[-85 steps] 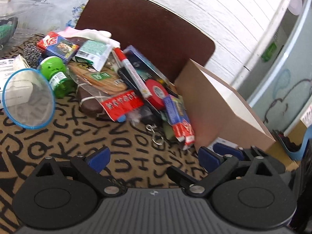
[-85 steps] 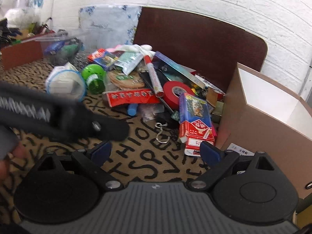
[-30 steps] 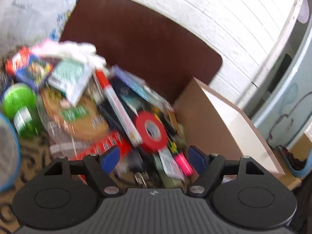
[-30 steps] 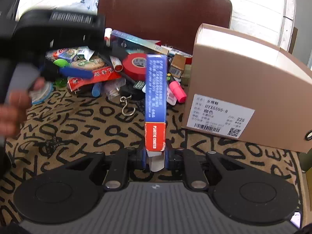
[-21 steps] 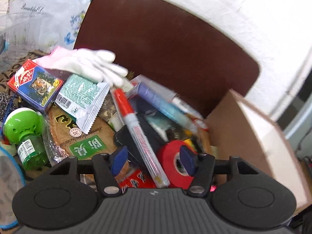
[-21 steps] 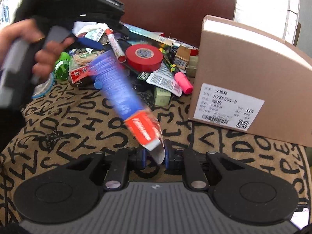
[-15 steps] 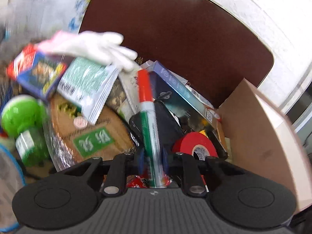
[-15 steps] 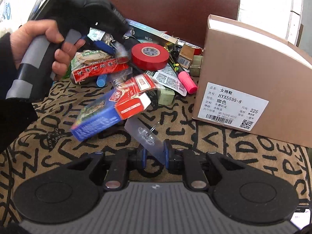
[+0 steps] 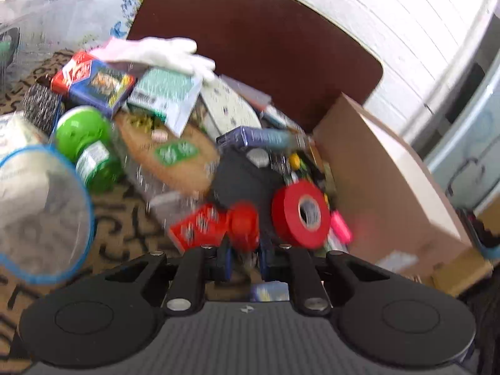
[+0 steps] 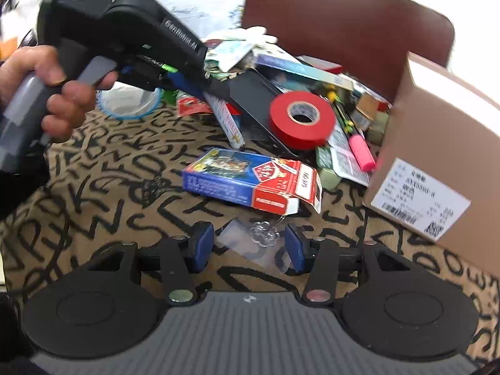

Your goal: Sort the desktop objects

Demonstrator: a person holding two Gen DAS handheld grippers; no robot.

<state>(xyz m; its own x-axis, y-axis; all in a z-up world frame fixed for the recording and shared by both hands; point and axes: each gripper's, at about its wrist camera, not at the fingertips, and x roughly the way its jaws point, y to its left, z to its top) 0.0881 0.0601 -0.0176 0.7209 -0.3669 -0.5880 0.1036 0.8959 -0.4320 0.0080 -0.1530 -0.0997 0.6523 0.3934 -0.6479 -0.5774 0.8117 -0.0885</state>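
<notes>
Red-capped marker [image 9: 243, 228] clamped in left gripper [image 9: 244, 257] | right gripper [image 10: 249, 243] opening, card box [image 10: 250, 176] just ahead

A lived-in room in a home. A table is covered by a tan cloth [image 10: 103, 168] printed with black letters and heaped with household odds and ends: a red tape roll [image 10: 301, 118], a card box [image 10: 250, 176], a white glove [image 9: 162, 51]. Behind stand a brown chair back [image 10: 343, 12] and a white brick-pattern wall [image 9: 390, 9].
</notes>
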